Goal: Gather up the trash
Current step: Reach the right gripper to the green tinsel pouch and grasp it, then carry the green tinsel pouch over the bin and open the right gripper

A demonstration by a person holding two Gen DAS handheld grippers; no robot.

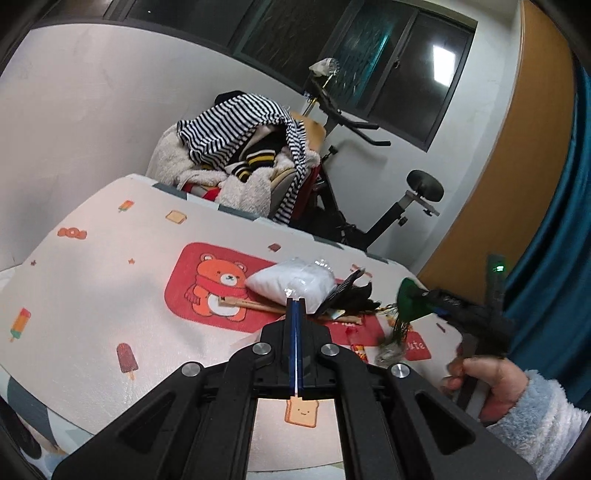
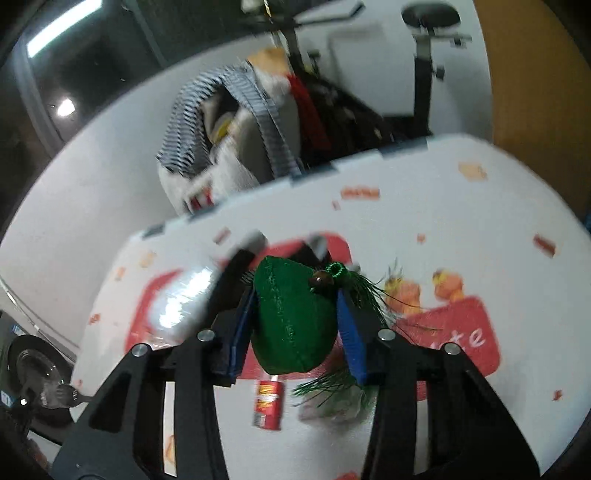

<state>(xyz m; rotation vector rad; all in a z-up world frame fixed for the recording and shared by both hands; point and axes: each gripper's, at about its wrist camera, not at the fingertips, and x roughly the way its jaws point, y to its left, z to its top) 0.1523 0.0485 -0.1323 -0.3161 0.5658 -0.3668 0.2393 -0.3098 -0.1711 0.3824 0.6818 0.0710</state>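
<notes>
Right hand-held gripper (image 2: 295, 317) pinches green pouch (image 2: 291, 317) — left (image 1: 296, 306) closed, empty; only its view shows the hand (image 1: 484, 387).

Both views are fisheye: straight lines bow, and dark vignette fills the corners.

Left wrist view: sharp, evenly lit, indoor light from overhead. A bright rectangle of lamp reflection sits in the dark window (image 1: 443, 66). Soft shadows fall on the mat (image 1: 110, 295) on its left part and under the gripper arms. Mild pinkish cast on the mat. A small green indicator light (image 1: 499, 268) glows at right.

Right wrist view: heavy motion blur; the mat prints, striped clothes (image 2: 207, 122) and exercise bike (image 2: 424, 55) are smeared. Strong white glare on a plastic bag (image 2: 184, 295). Nearest green object (image 2: 291, 325) is reasonably sharp. Ceiling light strip (image 2: 62, 26) reflected at upper left.
</notes>
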